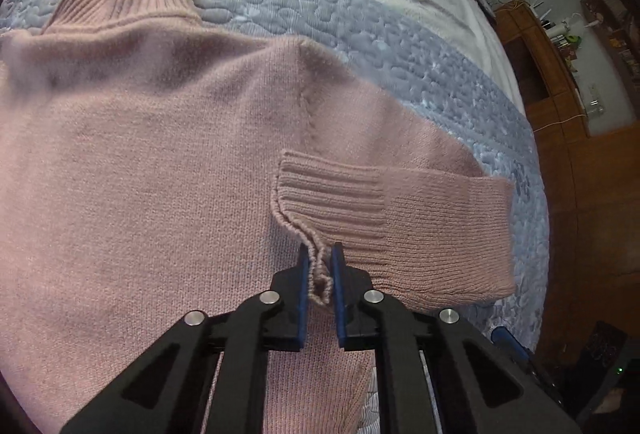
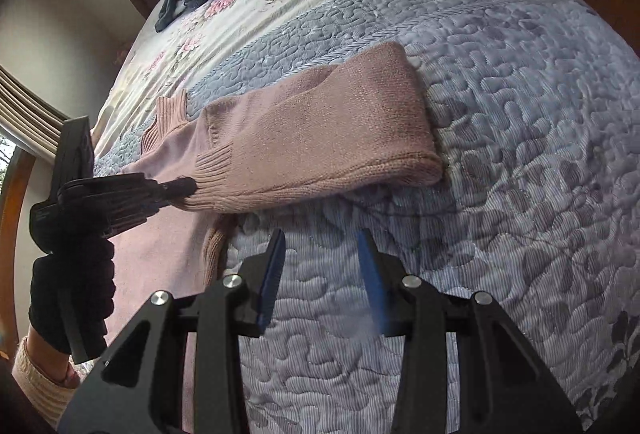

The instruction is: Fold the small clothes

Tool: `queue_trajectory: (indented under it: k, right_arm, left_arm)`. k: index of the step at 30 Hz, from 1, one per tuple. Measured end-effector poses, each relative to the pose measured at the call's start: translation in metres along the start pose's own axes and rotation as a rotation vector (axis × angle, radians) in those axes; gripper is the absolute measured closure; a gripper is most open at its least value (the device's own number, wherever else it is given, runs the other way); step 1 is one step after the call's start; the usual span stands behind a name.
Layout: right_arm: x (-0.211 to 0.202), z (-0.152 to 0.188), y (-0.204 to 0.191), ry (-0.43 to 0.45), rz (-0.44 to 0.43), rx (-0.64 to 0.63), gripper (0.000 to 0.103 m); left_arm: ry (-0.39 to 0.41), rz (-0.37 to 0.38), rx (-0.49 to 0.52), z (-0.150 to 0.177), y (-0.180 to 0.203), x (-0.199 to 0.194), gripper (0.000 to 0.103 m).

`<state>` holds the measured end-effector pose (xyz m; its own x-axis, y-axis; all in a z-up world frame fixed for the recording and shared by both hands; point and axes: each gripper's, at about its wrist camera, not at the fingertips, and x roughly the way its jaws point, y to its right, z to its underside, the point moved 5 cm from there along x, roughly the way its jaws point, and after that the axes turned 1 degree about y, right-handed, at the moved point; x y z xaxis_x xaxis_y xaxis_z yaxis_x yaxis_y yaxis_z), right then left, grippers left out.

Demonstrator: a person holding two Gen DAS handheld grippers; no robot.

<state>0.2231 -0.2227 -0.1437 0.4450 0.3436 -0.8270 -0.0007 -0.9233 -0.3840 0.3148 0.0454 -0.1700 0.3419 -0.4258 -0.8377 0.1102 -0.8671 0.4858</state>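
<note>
pink sweater (image 1: 160,162) cuff (image 1: 320,274) seemingly pinched by left gripper (image 1: 320,266).

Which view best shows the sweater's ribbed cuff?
The left wrist view: the cuff fills the centre, its edge pinched in the left claw. The right wrist view shows it small and sidelong, beside that claw.

The left wrist view looks down closely over a pink sweater (image 1: 160,154) on a quilted bed (image 1: 400,46). The right wrist view sits farther back, facing the bed's head, sharing the sweater's folded sleeve (image 2: 320,138).
</note>
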Motion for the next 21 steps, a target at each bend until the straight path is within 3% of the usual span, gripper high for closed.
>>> queue_trajectory:
  k: [5, 9, 21]
  right_arm:
    - [-0.005, -0.003, -0.003, 0.006, 0.001, -0.003, 0.064]
    - [-0.006, -0.008, -0.008, 0.009, -0.013, 0.006, 0.062]
    - [0.044, -0.034, -0.052, -0.069, -0.119, 0.046, 0.054]
  left_arm:
    - [0.136, -0.016, 0.010, -0.013, -0.023, -0.055, 0.094]
    - [0.216, -0.096, 0.019, -0.027, -0.060, -0.095, 0.094]
    - [0.312, -0.311, -0.052, -0.055, -0.193, -0.162, 0.094]
